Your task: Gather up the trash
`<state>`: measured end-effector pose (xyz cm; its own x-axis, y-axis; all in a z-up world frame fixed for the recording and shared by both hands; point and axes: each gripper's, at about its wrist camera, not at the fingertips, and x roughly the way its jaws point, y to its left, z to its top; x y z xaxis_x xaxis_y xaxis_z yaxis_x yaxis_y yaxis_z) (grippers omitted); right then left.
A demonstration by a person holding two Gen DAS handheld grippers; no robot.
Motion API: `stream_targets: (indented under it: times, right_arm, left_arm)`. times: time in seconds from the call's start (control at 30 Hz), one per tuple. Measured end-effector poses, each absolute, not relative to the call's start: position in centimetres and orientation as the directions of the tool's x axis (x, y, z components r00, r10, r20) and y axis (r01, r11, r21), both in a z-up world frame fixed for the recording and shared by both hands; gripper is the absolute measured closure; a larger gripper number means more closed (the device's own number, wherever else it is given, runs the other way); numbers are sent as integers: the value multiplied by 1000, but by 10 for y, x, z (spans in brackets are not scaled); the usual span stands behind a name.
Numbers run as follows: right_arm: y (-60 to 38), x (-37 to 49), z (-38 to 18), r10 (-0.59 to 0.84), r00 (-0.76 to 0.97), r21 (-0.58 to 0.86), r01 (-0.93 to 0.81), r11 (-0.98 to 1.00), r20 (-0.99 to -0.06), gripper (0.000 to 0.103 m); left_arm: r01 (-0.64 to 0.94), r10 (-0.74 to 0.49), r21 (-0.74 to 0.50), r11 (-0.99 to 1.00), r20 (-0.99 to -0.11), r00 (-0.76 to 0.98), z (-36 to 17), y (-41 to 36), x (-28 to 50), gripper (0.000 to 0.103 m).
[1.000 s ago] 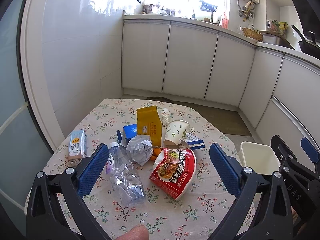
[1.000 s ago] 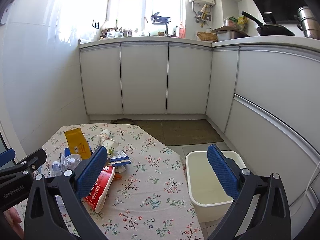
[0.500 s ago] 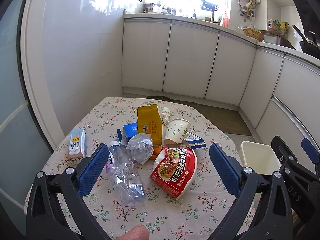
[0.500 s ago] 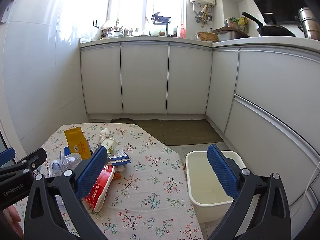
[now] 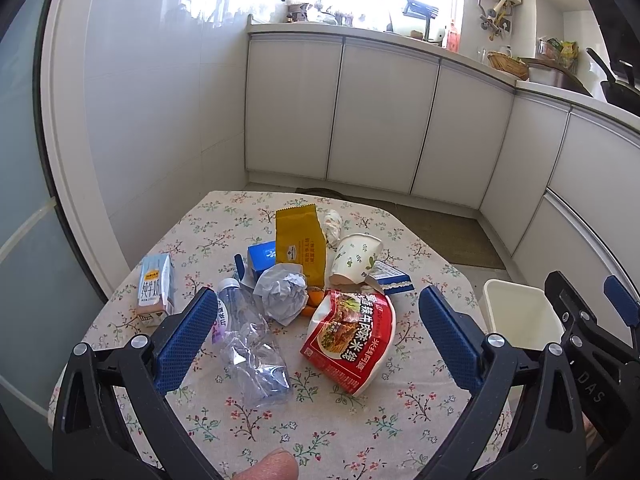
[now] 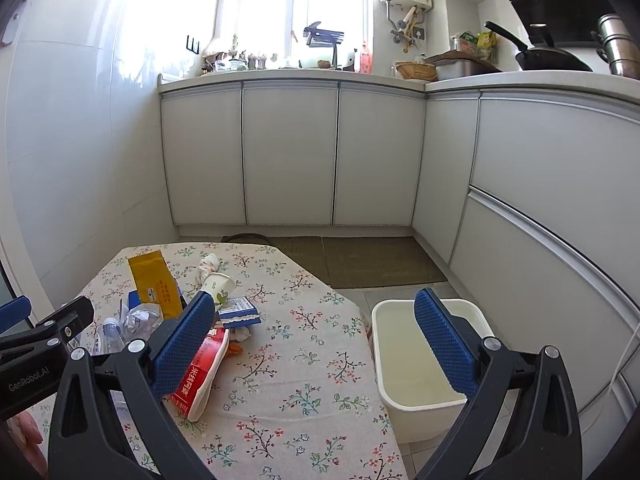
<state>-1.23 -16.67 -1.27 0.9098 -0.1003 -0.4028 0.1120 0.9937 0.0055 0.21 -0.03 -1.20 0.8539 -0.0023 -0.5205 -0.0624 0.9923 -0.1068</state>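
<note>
Trash lies in a heap on the floral-cloth table: a crushed clear bottle, a crumpled grey paper ball, a red noodle packet, a yellow pouch, a paper cup on its side, a blue box and a milk carton at the left. My left gripper hovers open above the near side of the heap, holding nothing. My right gripper is open too, over the table's right edge beside the white bin.
The white bin stands on the floor right of the table. White kitchen cabinets run along the back and right, with a brown mat before them. A wall closes the left side. A fingertip shows at the bottom edge.
Both views have shifted only slightly; the trash and both open grippers stand as before.
</note>
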Motion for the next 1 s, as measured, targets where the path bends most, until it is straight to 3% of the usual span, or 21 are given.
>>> stream_targets:
  times: [0.27,0.6,0.83,1.0]
  right_arm:
    - [-167,-10,-15,-100,906,4,112,994,-412,6]
    - [-178,13,-35,-19,832,117,100,988,-555,6]
    - [-187,35,-55,71,745,229,112,967,-664,6]
    - [-183,43,-61,73,714,214,109,971,-696,6]
  left_arm:
    - [-76,14,-97,992,-521,854,-13,1,3,7]
    - [-262,50,-203,943,-696,717,-38,55,56,7]
    - [-403,115,-163,901,-803,584,-64,103,99,7]
    - [-444,203,-70,893,-819,537,-73,136,130,7]
